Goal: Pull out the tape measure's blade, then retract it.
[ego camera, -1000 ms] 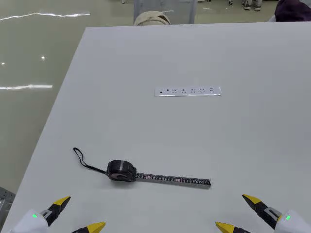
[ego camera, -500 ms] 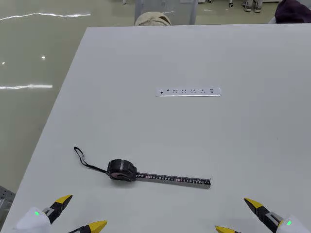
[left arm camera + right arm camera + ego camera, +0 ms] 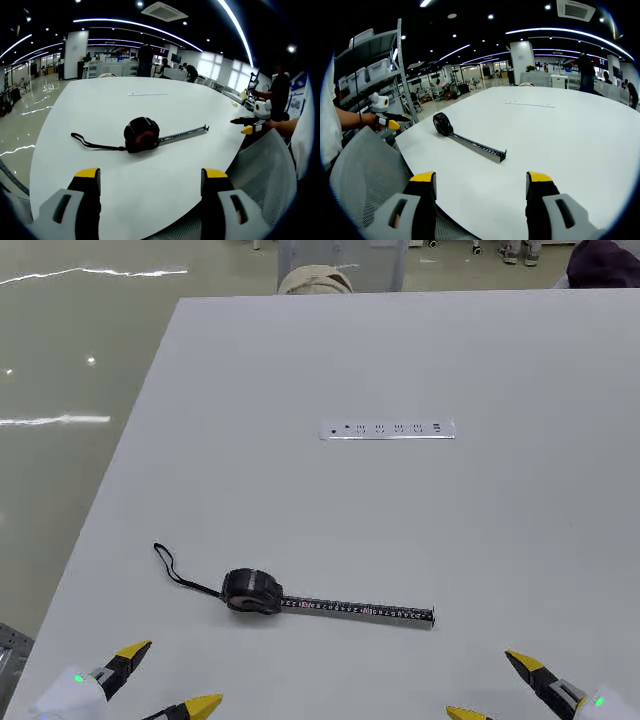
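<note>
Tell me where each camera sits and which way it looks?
Head view: on the person's head, looking forward and down at the table, tape measure and power strip; left tool and right tool peek in below.
Left gripper view: on the left tool, low at the table's edge, facing the tape measure's case; its jaws show.
Right gripper view: on the right tool, facing the blade's end; its jaws show.
Shared: each gripper view catches the other tool.
</note>
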Demonstrator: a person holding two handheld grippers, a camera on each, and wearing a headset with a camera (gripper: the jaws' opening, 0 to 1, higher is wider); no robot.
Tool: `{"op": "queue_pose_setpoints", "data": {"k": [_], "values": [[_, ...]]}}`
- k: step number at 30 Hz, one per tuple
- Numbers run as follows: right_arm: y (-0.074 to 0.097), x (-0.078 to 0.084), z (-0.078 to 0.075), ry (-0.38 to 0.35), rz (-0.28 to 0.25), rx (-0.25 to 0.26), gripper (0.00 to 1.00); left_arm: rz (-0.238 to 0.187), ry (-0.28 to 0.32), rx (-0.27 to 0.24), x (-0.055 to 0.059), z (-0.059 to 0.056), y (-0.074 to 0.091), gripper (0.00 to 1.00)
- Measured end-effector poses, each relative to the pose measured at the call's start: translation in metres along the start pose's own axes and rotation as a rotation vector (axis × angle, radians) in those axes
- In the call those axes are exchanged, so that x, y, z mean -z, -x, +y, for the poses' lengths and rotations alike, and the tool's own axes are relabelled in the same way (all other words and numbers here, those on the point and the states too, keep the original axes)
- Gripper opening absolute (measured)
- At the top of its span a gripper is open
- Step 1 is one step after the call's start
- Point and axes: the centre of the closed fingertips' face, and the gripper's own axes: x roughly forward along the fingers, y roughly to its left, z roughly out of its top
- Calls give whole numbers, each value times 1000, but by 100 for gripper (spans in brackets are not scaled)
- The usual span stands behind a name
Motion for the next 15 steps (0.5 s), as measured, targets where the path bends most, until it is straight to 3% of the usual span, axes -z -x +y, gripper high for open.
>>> {"op": "queue_pose_setpoints", "data": {"k": [15], "values": [[-5,-3,2,9,-4,-10,73,7,31,-17,-6,-8,-12,81]]}}
